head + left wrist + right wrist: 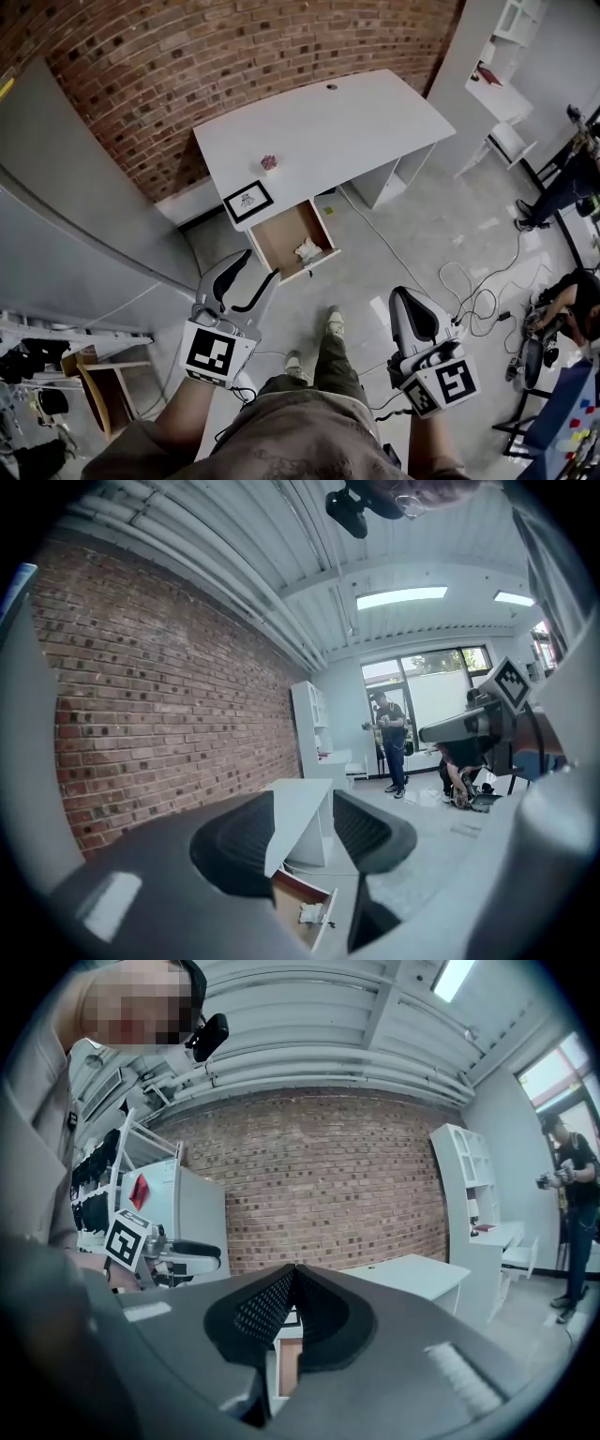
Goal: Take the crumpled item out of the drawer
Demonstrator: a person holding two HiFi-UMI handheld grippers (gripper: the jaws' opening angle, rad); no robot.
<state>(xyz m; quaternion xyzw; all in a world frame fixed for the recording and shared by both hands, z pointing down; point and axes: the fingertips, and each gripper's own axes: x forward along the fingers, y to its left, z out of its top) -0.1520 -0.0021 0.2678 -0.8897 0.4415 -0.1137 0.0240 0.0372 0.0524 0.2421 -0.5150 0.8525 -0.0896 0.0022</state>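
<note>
A white desk (328,127) stands against the brick wall with its wooden drawer (280,238) pulled out. A crumpled white item (307,249) lies in the drawer's right half. My left gripper (246,280) hovers short of the drawer, open and holding nothing. In the left gripper view the crumpled item (310,913) shows low between the spread fingers (234,841). My right gripper (409,305) hangs over the floor to the drawer's right. In the right gripper view the right gripper (294,1276) is shut with nothing in it, and the drawer (288,1363) shows below the tips.
A small pink object (269,162) and a framed marker card (248,201) rest on the desk. Cables (469,281) trail over the floor at the right, near a crouching person (574,309). White shelving (506,56) stands far right. My shoes (334,323) are below the drawer.
</note>
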